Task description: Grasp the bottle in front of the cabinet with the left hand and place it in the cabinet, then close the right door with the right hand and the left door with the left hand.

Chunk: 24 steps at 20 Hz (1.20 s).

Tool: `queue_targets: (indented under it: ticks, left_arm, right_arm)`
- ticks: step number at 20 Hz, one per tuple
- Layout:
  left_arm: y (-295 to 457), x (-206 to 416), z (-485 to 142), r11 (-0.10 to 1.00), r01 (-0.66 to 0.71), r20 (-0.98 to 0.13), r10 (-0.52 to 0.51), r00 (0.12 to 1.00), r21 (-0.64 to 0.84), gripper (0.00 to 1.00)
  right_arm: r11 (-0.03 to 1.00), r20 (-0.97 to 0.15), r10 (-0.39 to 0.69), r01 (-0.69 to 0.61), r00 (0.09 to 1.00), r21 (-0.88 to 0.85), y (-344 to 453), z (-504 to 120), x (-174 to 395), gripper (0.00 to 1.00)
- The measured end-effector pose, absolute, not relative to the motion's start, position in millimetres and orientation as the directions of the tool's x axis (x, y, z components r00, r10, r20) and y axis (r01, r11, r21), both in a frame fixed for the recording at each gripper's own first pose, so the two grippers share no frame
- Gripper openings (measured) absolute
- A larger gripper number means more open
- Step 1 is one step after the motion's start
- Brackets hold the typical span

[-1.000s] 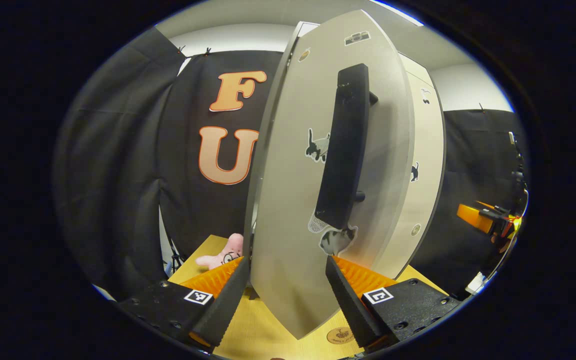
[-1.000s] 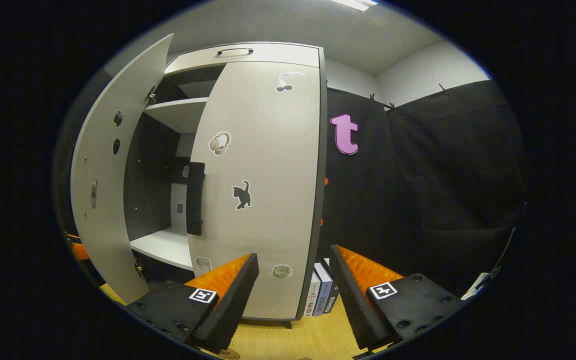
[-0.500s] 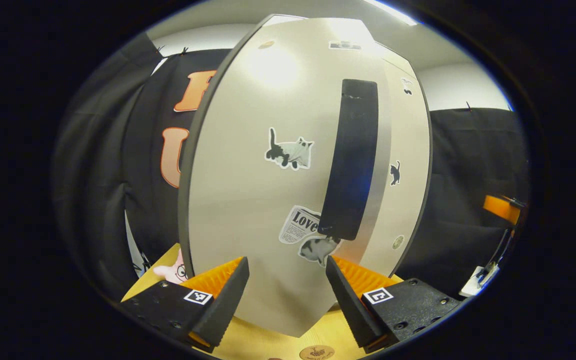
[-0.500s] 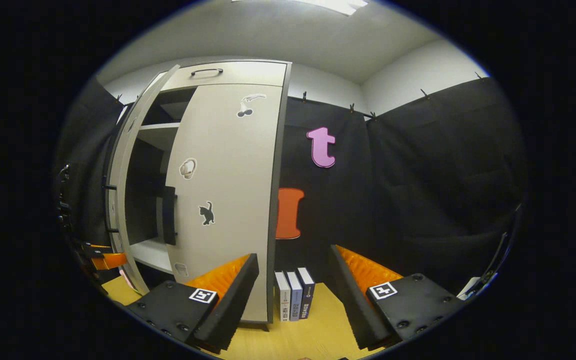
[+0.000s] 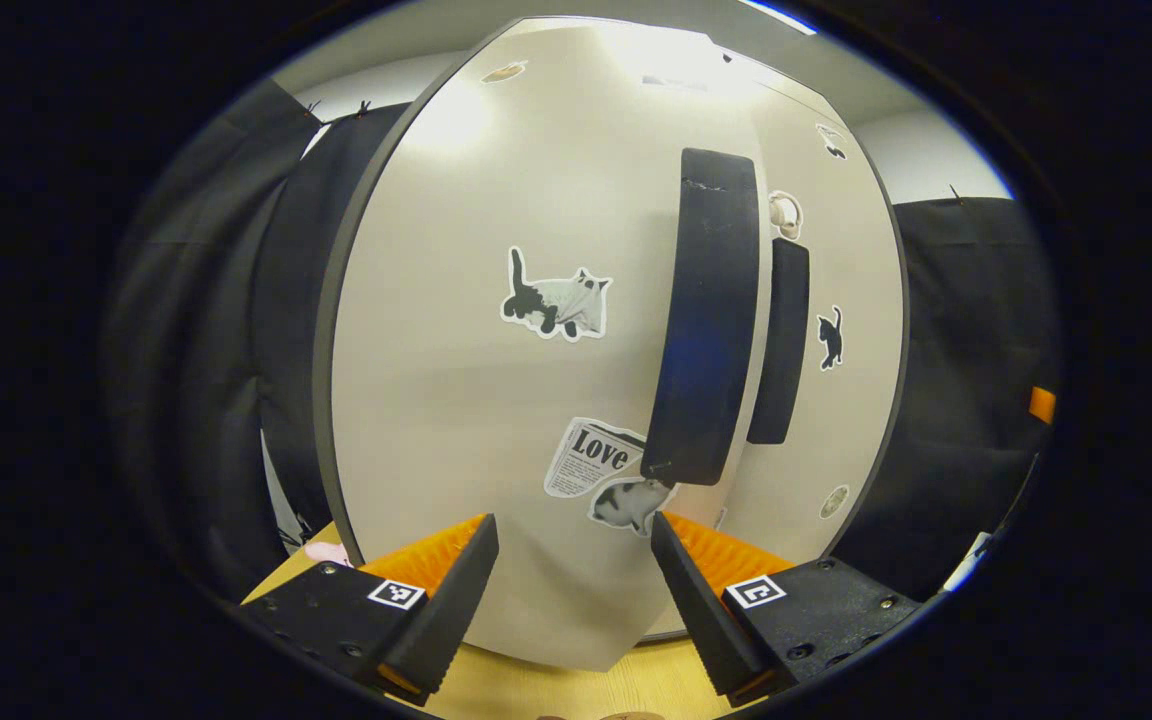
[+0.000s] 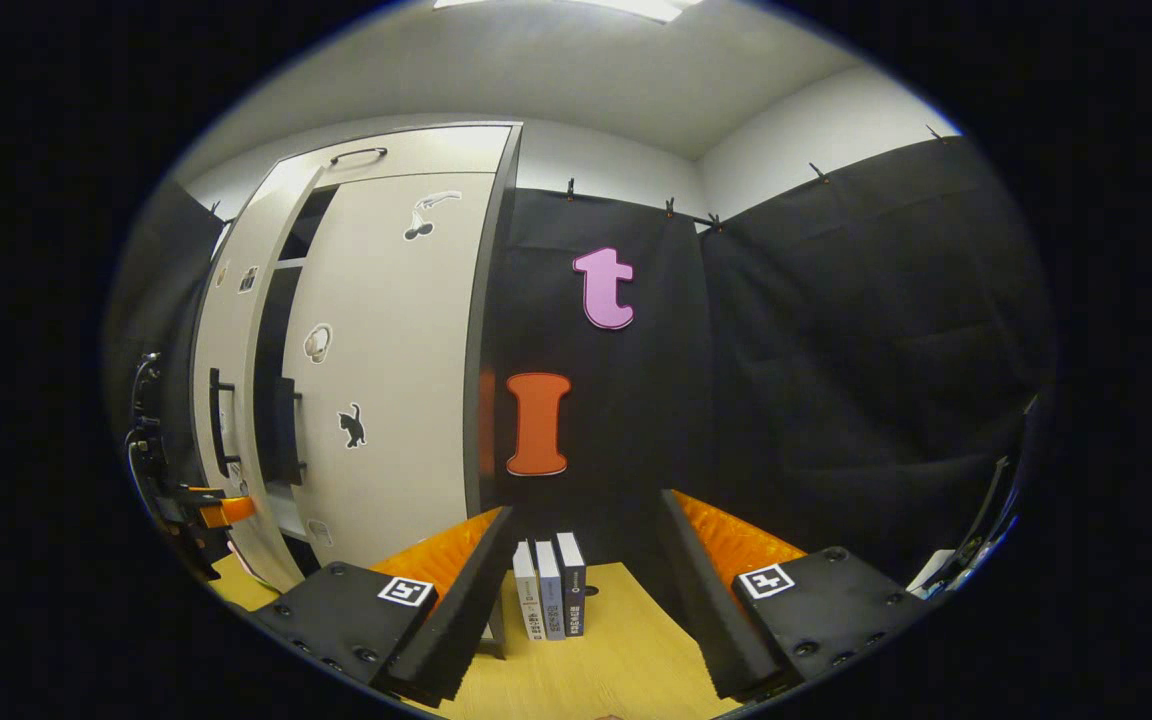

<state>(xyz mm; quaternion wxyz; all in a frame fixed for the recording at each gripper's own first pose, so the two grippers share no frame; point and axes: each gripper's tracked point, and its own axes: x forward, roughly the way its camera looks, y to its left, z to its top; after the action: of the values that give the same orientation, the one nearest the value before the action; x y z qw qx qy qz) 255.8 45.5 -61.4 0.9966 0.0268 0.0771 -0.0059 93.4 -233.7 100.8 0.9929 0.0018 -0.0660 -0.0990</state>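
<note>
Left hand-held gripper point(image 5: 574, 585) is held spread against the left door point(image 5: 456, 400), which is nearly shut beside the closed right door point(image 6: 391, 350); a final push is judged needed. The bottle cannot be seen.

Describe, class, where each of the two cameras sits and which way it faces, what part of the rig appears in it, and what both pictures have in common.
Left gripper view: rides on the left tongs, close to the left door, facing its front and black handle; its own two open fingers show below.
Right gripper view: rides on the right tongs, farther back, facing the booth wall and three books; the cabinet is at left, the left tongs beside it.
Shared: the cabinet doors, black cat sticker, wooden table.
</note>
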Motion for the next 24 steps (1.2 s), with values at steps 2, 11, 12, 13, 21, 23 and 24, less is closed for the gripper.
queue_targets:
  ticks: [2, 11, 12, 13, 21, 23, 24]
  left_arm:
    - [47.4, 256.5, -60.8, 0.998, 0.003, -0.152, 0.007, 0.988, 0.067, 0.94]
    - [47.4, 257.9, -61.7, 0.996, -0.050, -0.149, 0.059, 0.987, 0.067, 0.95]
    - [47.4, 258.3, -62.7, 0.996, -0.054, -0.151, 0.064, 0.986, 0.071, 0.95]
    - [47.7, 257.9, -63.1, 0.996, -0.057, -0.153, 0.068, 0.986, 0.072, 0.95]
    - [44.6, 260.3, -65.2, 0.995, -0.056, -0.151, 0.069, 0.986, 0.087, 0.95]
    - [48.6, 259.5, -68.1, 0.993, -0.068, -0.163, 0.083, 0.983, 0.094, 0.95]
    - [53.9, 258.1, -71.0, 0.991, -0.091, -0.176, 0.108, 0.978, 0.102, 0.95]
  right_arm:
    - [0.981, 0.127, -0.195, 0.194, 0.972, 0.023, -241.5, 99.2, 93.4, 0.95]
    - [0.977, 0.118, -0.213, 0.208, 0.970, 0.057, -278.1, 93.5, 87.0, 0.95]
    - [0.975, 0.115, -0.219, 0.213, 0.969, 0.062, -282.3, 91.5, 85.6, 0.94]
    - [0.974, 0.112, -0.223, 0.217, 0.968, 0.067, -286.5, 90.7, 85.9, 0.94]
    - [0.968, 0.083, -0.247, 0.242, 0.965, 0.070, -306.7, 79.0, 88.4, 0.94]
    - [0.968, 0.076, -0.247, 0.242, 0.966, 0.071, -307.7, 76.6, 90.3, 0.95]
    - [0.969, 0.073, -0.242, 0.237, 0.967, 0.071, -305.8, 76.1, 91.8, 0.94]
